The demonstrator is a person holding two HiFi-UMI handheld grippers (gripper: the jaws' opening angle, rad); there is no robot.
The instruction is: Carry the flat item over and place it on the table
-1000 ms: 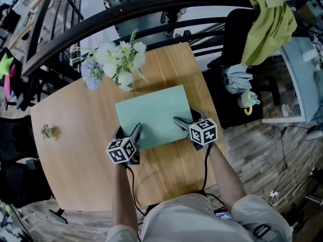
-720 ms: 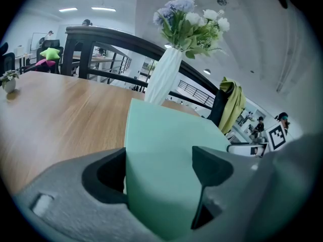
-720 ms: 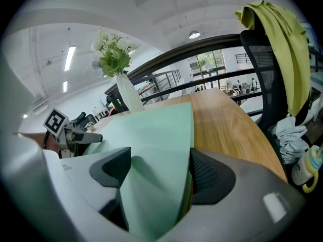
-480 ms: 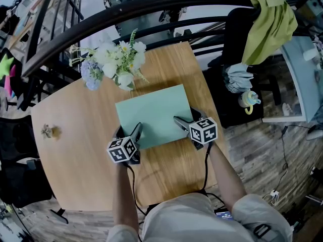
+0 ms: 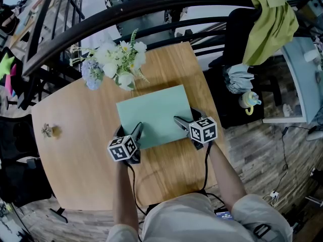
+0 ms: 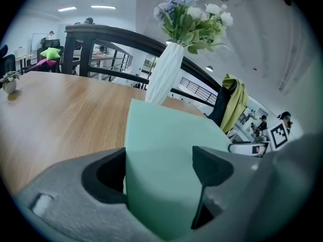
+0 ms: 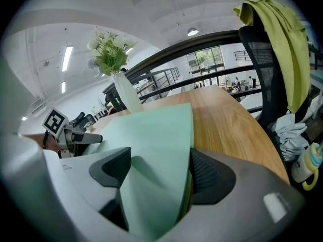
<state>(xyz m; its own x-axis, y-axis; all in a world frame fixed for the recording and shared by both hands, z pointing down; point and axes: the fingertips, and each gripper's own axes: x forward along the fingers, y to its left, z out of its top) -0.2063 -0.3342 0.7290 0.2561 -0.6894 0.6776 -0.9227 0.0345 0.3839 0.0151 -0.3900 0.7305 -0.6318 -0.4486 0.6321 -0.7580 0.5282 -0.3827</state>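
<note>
stillness is marking this moment: compared with a second ago, the green sheet [image 5: 154,116] is lying in almost the same spot on the table [image 5: 75,150], nudged only a hair toward the right gripper [image 5: 177,120]. neither gripper is visibly travelling. the left gripper [image 5: 136,130] is pinching the sheet's near corner, which is filling the gap between its jaws. the right gripper is clamping the other near corner, and the sheet is buckling a little between its pads. the rest of the sheet is stretching flat on the wood ahead of both grippers, and its far edge is stopping just short of the vase of flowers [image 5: 118,64] beyond them. a small potted plant [image 5: 48,131] is sitting well off to the left gripper's left. judging by this, the carrying is looking finished and the sheet is resting on the table, so only letting go is seeming to remain. no brand, label or readable writing is showing. only the black-and-white square patterns on each marker cube [image 5: 203,130] are showing.
</note>
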